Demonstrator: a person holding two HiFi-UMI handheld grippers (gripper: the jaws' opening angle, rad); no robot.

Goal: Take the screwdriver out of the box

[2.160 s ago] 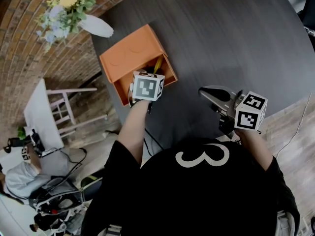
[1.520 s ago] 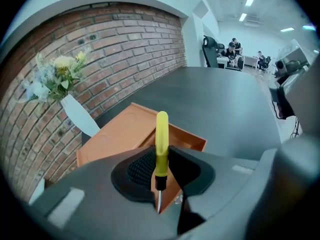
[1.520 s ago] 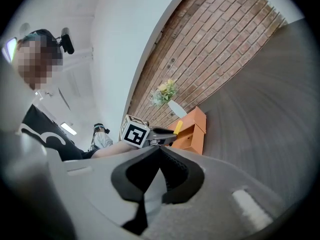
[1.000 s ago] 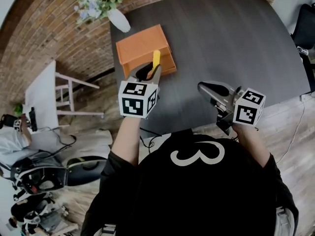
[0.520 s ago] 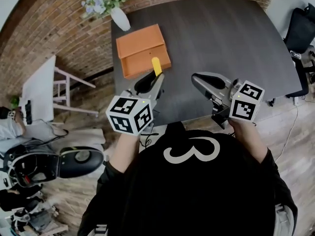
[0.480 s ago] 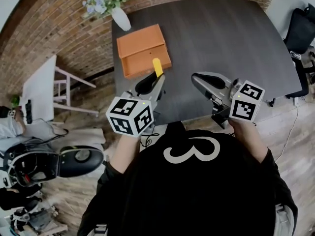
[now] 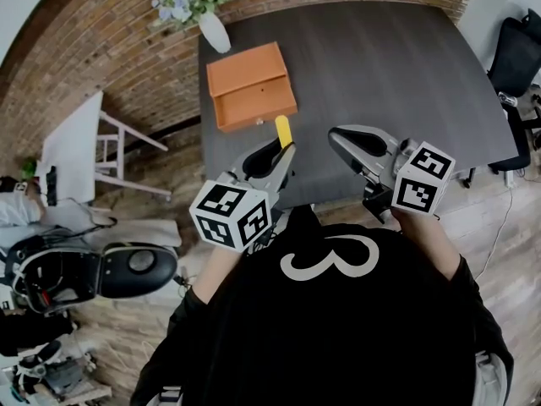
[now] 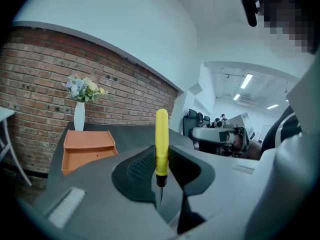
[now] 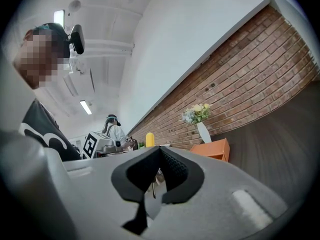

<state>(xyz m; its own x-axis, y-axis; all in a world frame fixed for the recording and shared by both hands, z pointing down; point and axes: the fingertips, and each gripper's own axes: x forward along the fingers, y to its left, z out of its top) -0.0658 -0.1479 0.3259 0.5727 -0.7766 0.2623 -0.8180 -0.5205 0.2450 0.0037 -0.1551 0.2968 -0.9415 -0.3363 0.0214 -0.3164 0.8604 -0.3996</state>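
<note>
A screwdriver with a yellow handle (image 7: 283, 128) stands upright between the pads of my left gripper (image 7: 282, 152), handle up and thin blade down. In the left gripper view the handle (image 8: 161, 139) rises above the jaws, which are shut on its lower end. The open orange box (image 7: 251, 83) sits on the dark table near the far left corner, well beyond the screwdriver, and looks empty (image 8: 87, 146). My right gripper (image 7: 340, 139) hovers over the table's near edge, its tips together with nothing between them (image 9: 160, 151).
A white vase of flowers (image 7: 211, 28) stands behind the box at the table's (image 7: 380, 66) corner. A brick wall runs along the left. A white stool (image 7: 93, 150) and a black scooter (image 7: 135, 265) are on the floor at the left, and a black chair (image 7: 517, 49) at the right.
My left gripper has drawn back from the box toward the table's near edge, carrying the screwdriver clear of it. The right gripper has shifted only a little.
</note>
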